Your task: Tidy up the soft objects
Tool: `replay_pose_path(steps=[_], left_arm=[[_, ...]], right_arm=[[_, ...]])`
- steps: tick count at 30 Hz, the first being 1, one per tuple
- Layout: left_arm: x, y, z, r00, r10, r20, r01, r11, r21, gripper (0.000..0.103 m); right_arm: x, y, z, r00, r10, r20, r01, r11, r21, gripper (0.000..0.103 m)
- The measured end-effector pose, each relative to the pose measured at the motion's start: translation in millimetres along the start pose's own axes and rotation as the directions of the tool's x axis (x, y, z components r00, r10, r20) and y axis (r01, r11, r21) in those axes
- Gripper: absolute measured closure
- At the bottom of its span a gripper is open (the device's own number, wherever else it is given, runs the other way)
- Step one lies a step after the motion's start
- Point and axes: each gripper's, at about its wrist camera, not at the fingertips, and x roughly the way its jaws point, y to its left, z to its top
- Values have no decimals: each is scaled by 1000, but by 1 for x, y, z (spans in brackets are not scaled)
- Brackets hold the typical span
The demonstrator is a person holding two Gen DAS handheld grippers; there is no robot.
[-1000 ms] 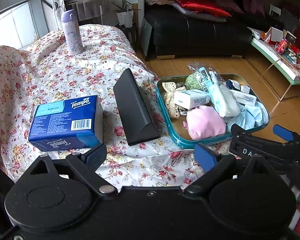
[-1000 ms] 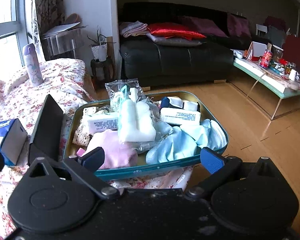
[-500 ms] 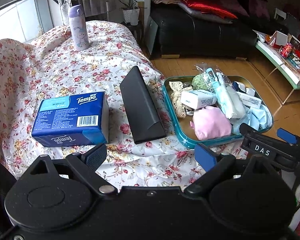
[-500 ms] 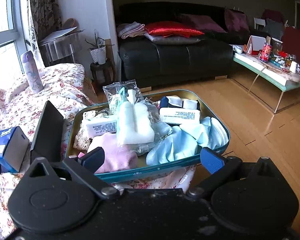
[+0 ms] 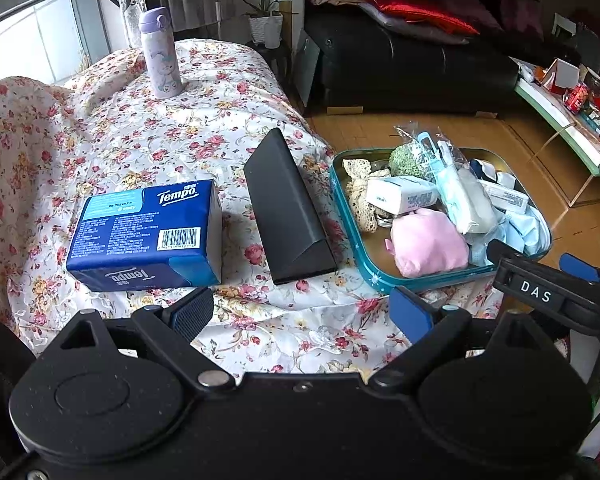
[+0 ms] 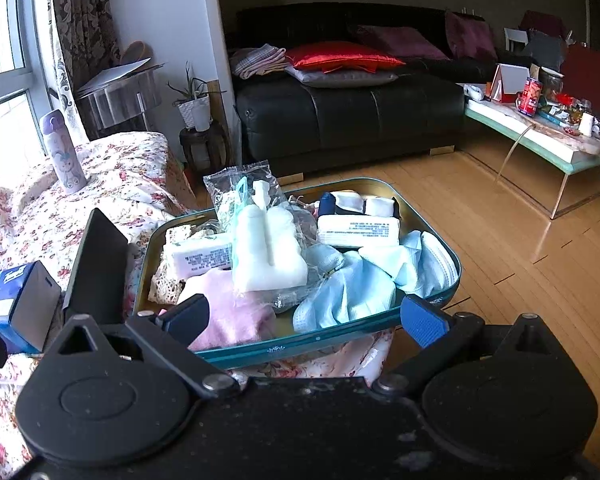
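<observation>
A teal tin tray sits at the right edge of a floral-covered surface. It holds a pink soft bundle, light blue cloths, a plastic bag with white pads, tissue packs and lace. A blue Tempo tissue pack and a black triangular case lie left of the tray. My left gripper is open and empty, near the front edge. My right gripper is open and empty, just before the tray.
A purple bottle stands at the back of the floral surface. A black sofa with cushions is behind. A cluttered low table stands at the right on wooden floor. The right gripper's arm shows in the left wrist view.
Both grippers have drawn back and risen slightly, so the objects sit a little farther off and lower in view. Nothing on the surface has moved. Both stay open.
</observation>
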Motion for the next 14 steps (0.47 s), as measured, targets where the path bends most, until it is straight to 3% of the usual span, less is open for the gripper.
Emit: replay_pose_path(steps=[14], left_arm=[[0,-1,-2,1000,16,8,-16,1000,19,12]], right_arm=[[1,1,0,1000,-4,-4,3,1000,-3,0]])
